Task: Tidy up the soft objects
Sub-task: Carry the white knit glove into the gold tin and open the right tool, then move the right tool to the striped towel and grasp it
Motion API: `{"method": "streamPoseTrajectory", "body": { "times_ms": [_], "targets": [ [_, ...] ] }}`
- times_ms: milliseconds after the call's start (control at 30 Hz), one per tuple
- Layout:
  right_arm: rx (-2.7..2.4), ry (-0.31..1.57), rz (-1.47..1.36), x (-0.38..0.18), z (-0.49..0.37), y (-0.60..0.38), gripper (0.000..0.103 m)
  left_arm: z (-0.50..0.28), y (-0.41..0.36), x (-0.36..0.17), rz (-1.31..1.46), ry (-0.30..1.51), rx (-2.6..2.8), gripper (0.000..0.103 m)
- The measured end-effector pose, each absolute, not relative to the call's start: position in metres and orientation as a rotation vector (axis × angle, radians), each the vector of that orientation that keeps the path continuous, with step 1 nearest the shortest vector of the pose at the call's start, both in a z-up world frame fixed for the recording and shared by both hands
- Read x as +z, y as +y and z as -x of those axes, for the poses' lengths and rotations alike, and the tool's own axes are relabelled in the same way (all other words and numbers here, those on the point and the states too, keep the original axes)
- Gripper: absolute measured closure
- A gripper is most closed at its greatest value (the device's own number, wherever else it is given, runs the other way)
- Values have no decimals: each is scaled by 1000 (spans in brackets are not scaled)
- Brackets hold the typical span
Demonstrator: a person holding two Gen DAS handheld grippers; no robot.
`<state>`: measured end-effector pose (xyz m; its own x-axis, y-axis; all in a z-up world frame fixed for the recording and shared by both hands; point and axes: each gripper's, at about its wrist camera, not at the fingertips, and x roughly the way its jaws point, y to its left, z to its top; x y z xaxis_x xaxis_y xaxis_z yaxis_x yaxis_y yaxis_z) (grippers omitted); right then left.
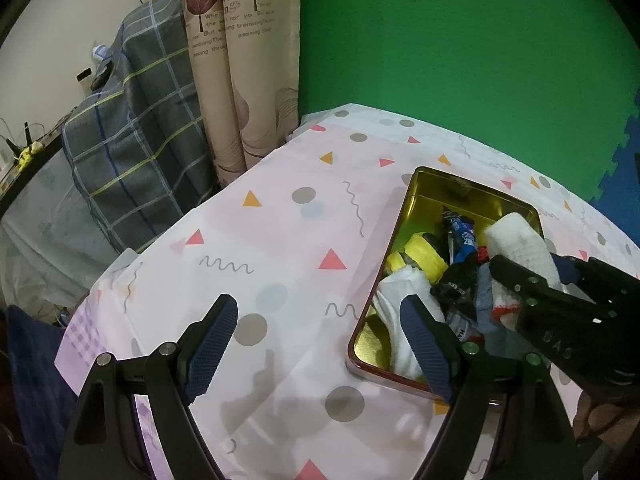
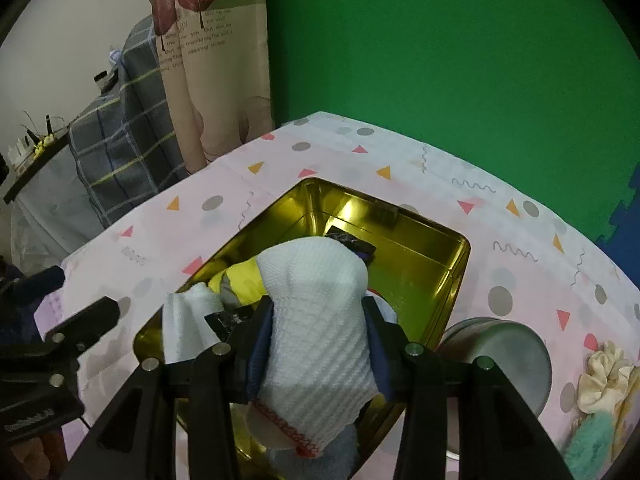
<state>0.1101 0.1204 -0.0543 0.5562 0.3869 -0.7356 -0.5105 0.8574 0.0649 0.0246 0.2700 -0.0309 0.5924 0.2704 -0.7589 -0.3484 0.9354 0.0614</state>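
While right gripper (image 2: 316, 344) squeezes white knit sock (image 2: 316, 292) between fingers over gold tin box (image 2: 448, 280), lower gently, then let go; left gripper (image 1: 316, 344) wide, empty.

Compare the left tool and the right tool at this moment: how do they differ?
The left tool is open and holds nothing; the right tool is clamped on a white sock. The left tool straddles the near edge of the gold tin, one finger over the patterned cloth; the right tool is above the tin's contents. Both are black with blue pads and point downward.
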Motion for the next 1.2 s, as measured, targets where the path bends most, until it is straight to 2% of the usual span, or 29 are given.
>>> {"method": "streamPoseTrajectory", "body": {
  "times_ms": [133, 267, 867, 1200],
  "targets": [
    [521, 834, 165, -59, -112, 122, 55, -25, 270, -32, 99, 868, 360, 22],
    [521, 840, 150, -59, -112, 121, 43, -25, 270, -32, 98, 869, 361, 22],
    [524, 805, 109, -39, -94, 101, 42, -24, 265, -31, 83, 863, 352, 22],
    [491, 760, 53, -19, -71, 53, 42, -26, 258, -33, 57, 865, 353, 22]
  ]
}}
